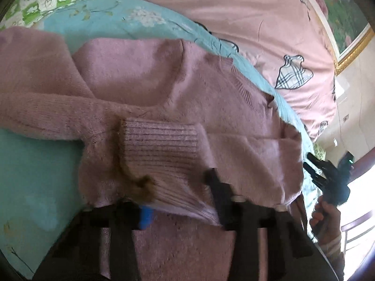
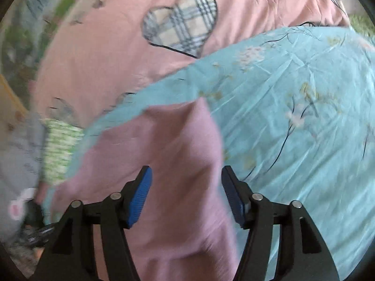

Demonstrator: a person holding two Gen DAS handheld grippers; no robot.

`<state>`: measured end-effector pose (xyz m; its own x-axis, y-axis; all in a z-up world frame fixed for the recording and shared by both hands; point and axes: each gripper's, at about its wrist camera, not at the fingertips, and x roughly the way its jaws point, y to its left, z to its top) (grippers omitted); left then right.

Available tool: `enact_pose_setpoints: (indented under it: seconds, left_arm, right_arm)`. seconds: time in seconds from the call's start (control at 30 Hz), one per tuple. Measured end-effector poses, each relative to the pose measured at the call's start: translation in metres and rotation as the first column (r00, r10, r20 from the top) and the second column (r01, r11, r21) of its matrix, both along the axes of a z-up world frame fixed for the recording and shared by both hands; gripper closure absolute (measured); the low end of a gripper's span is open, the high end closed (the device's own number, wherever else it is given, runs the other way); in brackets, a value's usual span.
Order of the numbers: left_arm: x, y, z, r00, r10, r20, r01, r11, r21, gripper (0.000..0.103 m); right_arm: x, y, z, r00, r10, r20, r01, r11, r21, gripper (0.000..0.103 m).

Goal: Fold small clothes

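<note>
Nearest, in the left wrist view: left gripper [image 1: 178, 199] with fingers clamped on the ribbed cuff [image 1: 161, 145] of the pink sweater [image 1: 140, 79], apparently to lay that sleeve across the body as a fold. In the right wrist view: right gripper [image 2: 186, 196] with fingers apart, empty, over another stretch of pink knit, likely lining up for the next hold. Farther off: sweater spread flat on the teal sheet [image 1: 35, 168] of the bed for folding, pink quilt [image 1: 234, 11] beyond.

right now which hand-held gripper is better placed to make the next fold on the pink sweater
Left, probably. The left hand-held gripper is already closed on the pink sweater at its ribbed cuff. The right hand-held gripper is open, with nothing pinched.
</note>
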<state>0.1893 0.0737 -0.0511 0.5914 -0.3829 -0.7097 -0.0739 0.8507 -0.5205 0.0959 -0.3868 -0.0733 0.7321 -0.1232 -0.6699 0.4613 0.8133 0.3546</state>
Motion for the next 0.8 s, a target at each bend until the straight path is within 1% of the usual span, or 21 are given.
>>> enact_pose_setpoints:
  seconds: [0.03,0.07,0.1,0.13,0.17,0.2,0.23,0.27,0.33,0.37,0.4,0.47,0.53,0.6,0.63,0.7,0.77,0.8]
  left_arm:
    - [0.002,0.000,-0.002,1.000,0.000,-0.003,0.000,1.000,0.005,0.088]
    - [0.004,-0.005,-0.003,1.000,-0.010,-0.005,0.010,1.000,0.021,0.094]
    - [0.004,-0.010,-0.003,1.000,-0.021,0.000,0.021,0.999,0.036,0.097]
    - [0.005,-0.016,0.000,0.999,-0.032,0.014,0.031,0.998,0.057,0.097]
    - [0.006,-0.022,0.007,0.998,-0.047,0.038,0.043,0.996,0.081,0.098]
    - [0.008,-0.030,0.017,0.995,-0.068,0.076,0.060,0.993,0.101,0.098]
    - [0.009,-0.034,0.026,0.990,-0.085,0.110,0.073,0.991,0.109,0.098]
    - [0.012,-0.039,0.035,0.985,-0.100,0.142,0.085,0.990,0.114,0.098]
    - [0.024,-0.053,0.049,0.973,-0.135,0.187,0.111,0.985,0.133,0.098]
    - [0.029,-0.058,0.051,0.970,-0.151,0.192,0.124,0.982,0.146,0.098]
    - [0.037,-0.065,0.049,0.967,-0.168,0.190,0.136,0.975,0.174,0.098]
    - [0.048,-0.070,0.037,0.971,-0.178,0.161,0.140,0.965,0.220,0.098]
    - [0.054,-0.064,0.018,0.981,-0.167,0.097,0.143,0.966,0.214,0.098]
    - [0.051,-0.057,0.007,0.985,-0.160,0.060,0.145,0.968,0.207,0.096]
    - [0.049,-0.052,0.004,0.986,-0.156,0.055,0.142,0.968,0.206,0.088]
    - [0.042,-0.043,0.001,0.991,-0.132,0.037,0.122,0.971,0.205,0.082]
    - [0.036,-0.033,0.001,0.993,-0.115,0.040,0.106,0.977,0.185,0.082]
    - [0.034,-0.029,0.003,0.994,-0.104,0.043,0.095,0.979,0.179,0.082]
  right_arm:
    - [0.011,-0.007,-0.006,1.000,0.003,-0.021,-0.003,1.000,-0.003,0.039]
    - [0.022,-0.010,-0.010,0.999,0.013,-0.044,-0.012,1.000,0.005,0.039]
    - [0.031,-0.012,-0.013,0.997,0.023,-0.068,-0.022,1.000,0.017,0.039]
    - [0.043,-0.014,-0.021,0.993,0.061,-0.102,-0.056,0.997,0.049,0.042]
    - [0.048,-0.015,-0.023,0.990,0.091,-0.112,-0.083,0.994,0.072,0.082]
    - [0.049,-0.019,-0.019,0.989,0.093,-0.119,-0.084,0.994,0.074,0.094]
    - [0.044,-0.025,-0.004,0.993,0.053,-0.107,-0.050,0.998,0.038,0.094]
    - [0.035,-0.036,0.018,0.997,0.009,-0.075,-0.009,1.000,0.004,0.095]
    - [0.016,-0.061,0.052,0.998,-0.060,-0.017,0.060,0.998,0.001,0.095]
    - [0.009,-0.069,0.059,0.997,-0.082,-0.008,0.082,0.997,0.003,0.095]
    - [0.006,-0.074,0.062,0.996,-0.087,-0.012,0.087,0.996,0.009,0.095]
    - [0.008,-0.074,0.059,0.996,-0.077,-0.048,0.077,0.997,-0.003,0.095]
    - [0.013,-0.068,0.054,0.994,-0.061,-0.090,0.058,0.998,-0.032,0.095]
    - [0.016,-0.063,0.052,0.991,-0.062,-0.115,0.056,0.997,-0.053,0.095]
    - [0.016,-0.061,0.052,0.990,-0.061,-0.125,0.054,0.997,-0.062,0.095]
    - [0.016,-0.062,0.053,0.987,-0.063,-0.145,0.056,0.997,-0.056,0.093]
    - [0.014,-0.060,0.056,0.983,-0.091,-0.160,0.082,0.995,-0.062,0.087]
    - [0.009,-0.058,0.063,0.982,-0.119,-0.150,0.107,0.991,-0.081,0.087]
